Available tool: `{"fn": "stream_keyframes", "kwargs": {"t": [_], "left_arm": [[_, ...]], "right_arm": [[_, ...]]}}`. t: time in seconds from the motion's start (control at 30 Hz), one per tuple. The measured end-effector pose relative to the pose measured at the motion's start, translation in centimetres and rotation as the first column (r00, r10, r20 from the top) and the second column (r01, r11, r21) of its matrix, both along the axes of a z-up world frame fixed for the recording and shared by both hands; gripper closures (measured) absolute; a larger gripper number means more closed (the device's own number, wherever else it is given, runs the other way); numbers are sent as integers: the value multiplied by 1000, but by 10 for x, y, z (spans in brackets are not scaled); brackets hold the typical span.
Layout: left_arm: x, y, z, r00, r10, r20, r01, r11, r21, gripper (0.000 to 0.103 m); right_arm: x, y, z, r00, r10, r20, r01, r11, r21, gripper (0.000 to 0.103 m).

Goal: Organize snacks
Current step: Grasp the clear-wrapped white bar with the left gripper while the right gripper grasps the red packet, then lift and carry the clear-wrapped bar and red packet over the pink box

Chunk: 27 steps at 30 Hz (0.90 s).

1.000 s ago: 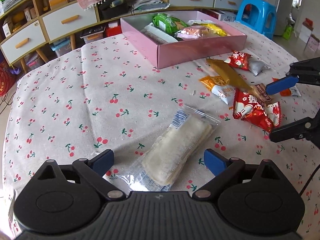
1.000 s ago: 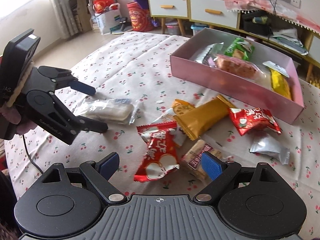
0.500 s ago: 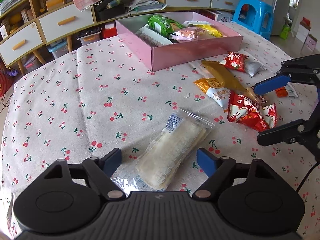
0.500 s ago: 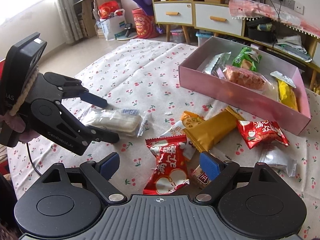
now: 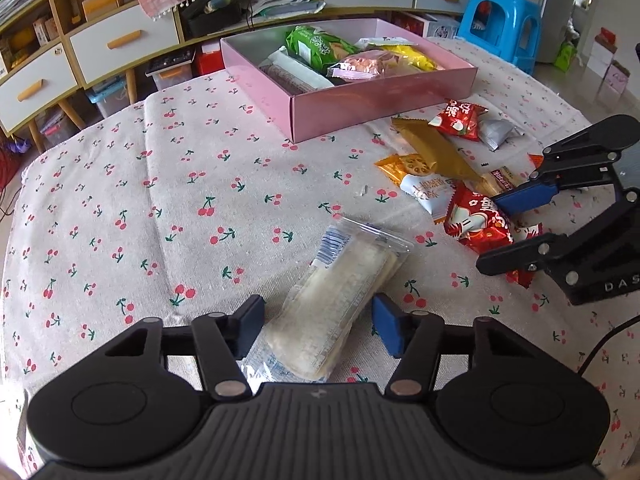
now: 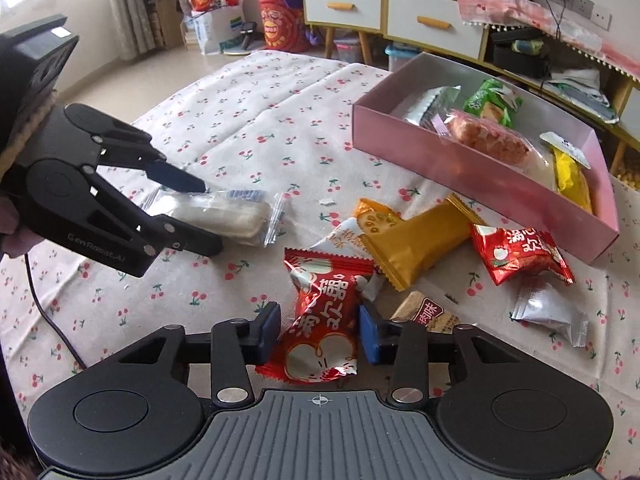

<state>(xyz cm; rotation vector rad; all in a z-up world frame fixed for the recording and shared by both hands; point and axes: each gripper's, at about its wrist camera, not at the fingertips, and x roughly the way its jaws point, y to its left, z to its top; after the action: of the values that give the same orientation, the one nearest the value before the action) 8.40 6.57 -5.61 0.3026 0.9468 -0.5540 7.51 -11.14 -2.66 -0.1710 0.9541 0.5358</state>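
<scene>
Straddling a clear-wrapped white snack (image 5: 340, 300), the left hand-held gripper (image 5: 318, 330) sits low over the cherry-print tabletop (image 5: 120, 200). Its blue pads are spread on either side of the packet, with small gaps visible, so it is not pinching. In the right wrist view this same gripper (image 6: 202, 216) appears at 9 o'clock, its fingers above and below the white packet (image 6: 228, 216).

The right hand-held gripper (image 6: 318, 334) brackets a red snack bag (image 6: 324, 332) at the centre bottom. The pads sit very close to the bag's sides; whether they press it cannot be told. In the left wrist view, that gripper (image 5: 504, 232) reaches in from 3 o'clock.

Loose snacks lie between 1 and 3 o'clock of the red bag: a golden-brown packet (image 6: 416, 236), a second red bag (image 6: 520, 254), a silver packet (image 6: 550, 312).

At 1 o'clock sits an open pink box (image 6: 460, 172) holding a green packet (image 6: 492, 102), a pink-wrapped one (image 6: 488, 138) and a yellow one (image 6: 570, 176).
</scene>
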Motion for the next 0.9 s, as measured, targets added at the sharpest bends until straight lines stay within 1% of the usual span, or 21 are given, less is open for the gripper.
{"fn": "stream_keyframes", "kwargs": {"t": [0.03,0.1,0.37,0.5,0.63,0.9], "left_arm": [[0,0,0,1000,1,1,-1,1000,0,51],[0,-2,1,1000,3,5,-3,1000,0,59],[4,-7,3,999,46,-6,-45,999,10,68],[6,-8,4,997,78,-22,-78,997,1,69],[8,-7,6,992,115,-45,-116,993,-17,69],[15,-4,10,974,200,-106,-209,975,-81,71]], "right_arm": [[1,-1,1,1000,-4,-2,4,1000,2,68],[2,-2,2,1000,-13,-5,13,1000,7,69],[4,-5,11,999,-37,-28,38,998,46,72],[6,-8,15,998,-53,-37,56,996,67,72],[10,-14,18,994,-93,-64,99,990,96,72],[19,-32,29,980,-168,-105,185,967,178,72]]}}
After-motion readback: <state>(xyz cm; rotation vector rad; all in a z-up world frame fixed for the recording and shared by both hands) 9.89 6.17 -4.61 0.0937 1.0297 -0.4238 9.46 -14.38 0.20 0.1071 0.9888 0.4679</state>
